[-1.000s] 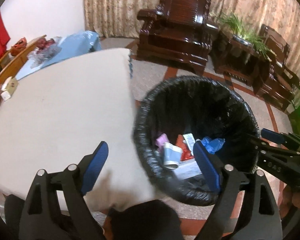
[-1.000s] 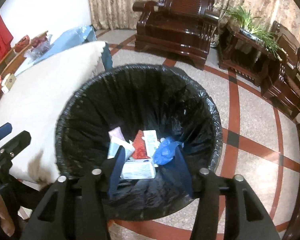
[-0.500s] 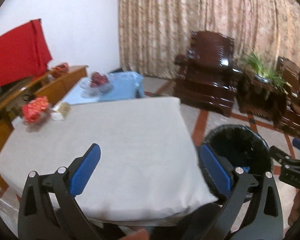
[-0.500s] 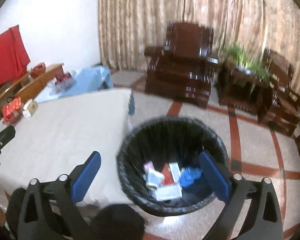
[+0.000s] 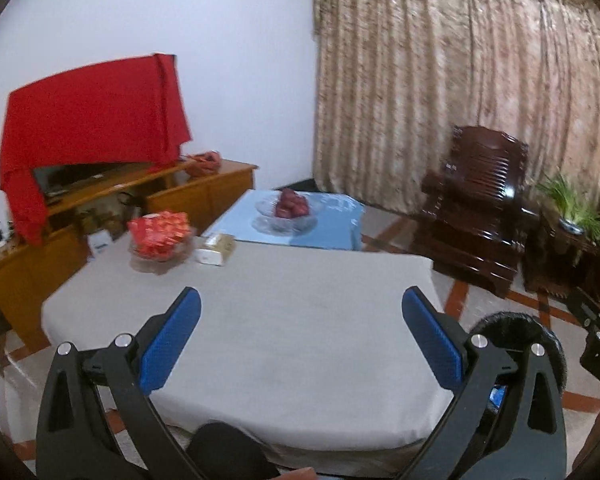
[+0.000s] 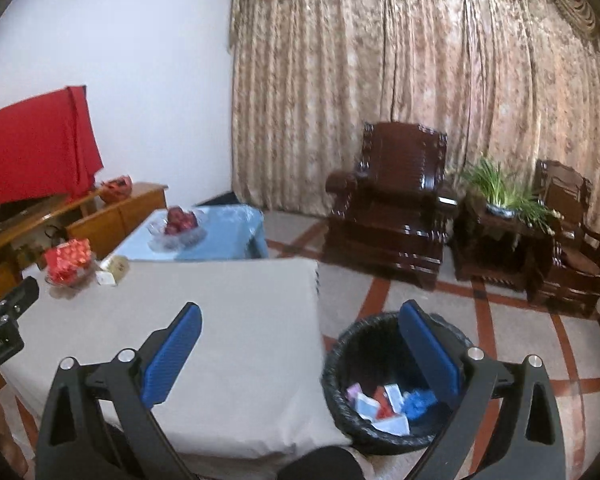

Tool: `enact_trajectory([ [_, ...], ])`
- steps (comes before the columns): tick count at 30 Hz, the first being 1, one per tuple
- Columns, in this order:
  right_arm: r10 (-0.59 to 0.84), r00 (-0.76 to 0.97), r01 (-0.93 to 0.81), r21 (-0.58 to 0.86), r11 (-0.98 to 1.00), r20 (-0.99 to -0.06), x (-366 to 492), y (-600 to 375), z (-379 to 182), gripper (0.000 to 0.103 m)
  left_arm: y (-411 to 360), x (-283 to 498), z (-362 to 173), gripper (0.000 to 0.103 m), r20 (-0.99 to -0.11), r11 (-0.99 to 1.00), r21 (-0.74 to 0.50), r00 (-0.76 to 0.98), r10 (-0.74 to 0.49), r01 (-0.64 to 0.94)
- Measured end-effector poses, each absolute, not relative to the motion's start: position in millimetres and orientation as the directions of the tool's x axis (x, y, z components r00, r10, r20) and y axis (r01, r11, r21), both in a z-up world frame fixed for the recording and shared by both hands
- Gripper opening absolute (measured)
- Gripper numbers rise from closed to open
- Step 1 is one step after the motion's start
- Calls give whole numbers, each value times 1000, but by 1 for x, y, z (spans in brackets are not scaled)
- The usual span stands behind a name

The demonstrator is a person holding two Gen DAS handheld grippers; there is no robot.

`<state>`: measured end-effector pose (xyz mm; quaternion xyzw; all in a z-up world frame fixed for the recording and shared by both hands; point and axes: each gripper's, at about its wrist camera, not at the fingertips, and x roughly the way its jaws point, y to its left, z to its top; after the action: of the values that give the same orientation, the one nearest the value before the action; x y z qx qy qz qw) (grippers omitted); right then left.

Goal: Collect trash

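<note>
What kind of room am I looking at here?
Most likely a home living room: dark carved wooden armchairs, long floral beige curtains, and a glass bowl of red fruit on a blue-covered low table.

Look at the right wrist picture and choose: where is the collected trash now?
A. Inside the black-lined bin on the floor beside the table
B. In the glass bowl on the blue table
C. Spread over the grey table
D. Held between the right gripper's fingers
A: the trash, papers and a blue scrap, lies in the bin next to the grey table, and the right gripper stands open with nothing between its fingers.
</note>
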<state>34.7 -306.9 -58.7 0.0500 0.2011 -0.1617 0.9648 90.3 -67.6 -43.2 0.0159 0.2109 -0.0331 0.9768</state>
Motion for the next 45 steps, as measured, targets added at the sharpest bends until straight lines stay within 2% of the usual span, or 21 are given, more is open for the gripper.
enact_trajectory([
  [8, -259, 926, 284, 54, 957, -275, 10, -262, -31, 97, -13, 55, -10, 98, -330, 999, -8, 943, 37, -42],
  [11, -254, 932, 276, 51, 960, -259, 6, -250, -27, 97, -3, 47, -1, 98, -304, 997, -9, 950, 68, -75],
  [17, -243, 933, 268, 62, 961, -266, 2, -239, -24, 97, 5, 31, 7, 98, -278, 996, -2, 957, 87, -91],
  [45, -302, 907, 334, 62, 941, -293, 1, -248, -40, 97, -5, 33, -8, 98, -314, 997, 15, 947, 74, -73],
])
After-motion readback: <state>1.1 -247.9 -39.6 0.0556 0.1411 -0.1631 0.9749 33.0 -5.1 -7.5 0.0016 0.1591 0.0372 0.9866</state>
